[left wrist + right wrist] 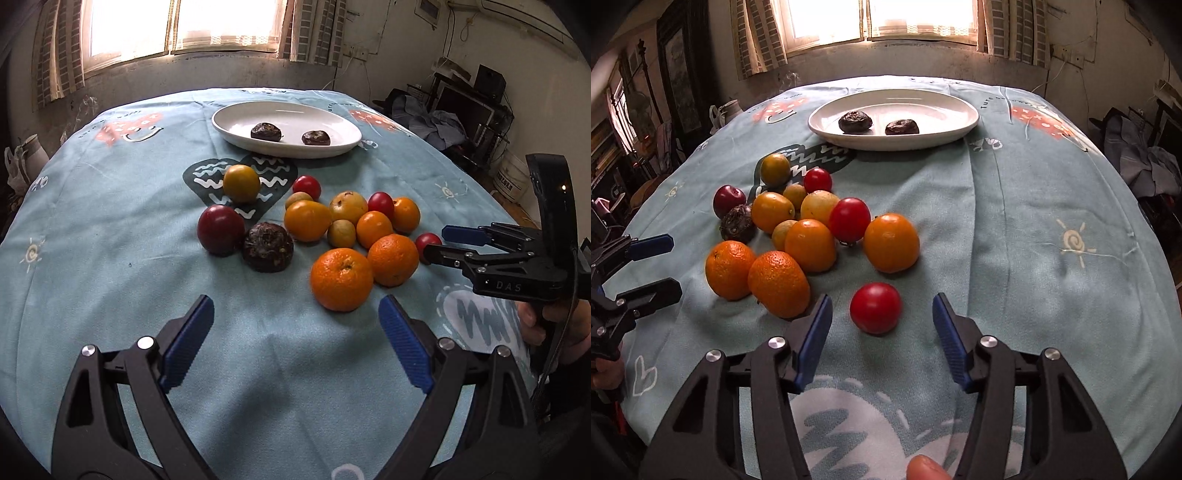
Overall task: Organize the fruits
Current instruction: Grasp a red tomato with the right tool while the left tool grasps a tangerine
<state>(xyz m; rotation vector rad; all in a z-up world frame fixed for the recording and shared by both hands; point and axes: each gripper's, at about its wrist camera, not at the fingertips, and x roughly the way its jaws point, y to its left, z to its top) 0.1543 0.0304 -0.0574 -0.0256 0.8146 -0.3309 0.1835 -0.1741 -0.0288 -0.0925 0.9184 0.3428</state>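
Both grippers empty, jaws apart: right gripper (882,325) straddles a red tomato (875,313) near the plate (960,127), likely next pick; left gripper (296,321) idle.

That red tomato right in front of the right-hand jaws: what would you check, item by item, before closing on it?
1. Right gripper jaws open: ok, nothing between the pads.
2. Red tomato lined up with the gap: ok, though it lies just ahead of the fingertips, not yet between them.
3. Room beside it: cannot tell; an orange sits close to the left finger.
4. White plate has space: ok, only two dark fruits on it.
5. Left gripper out of the way: ok, open and empty.
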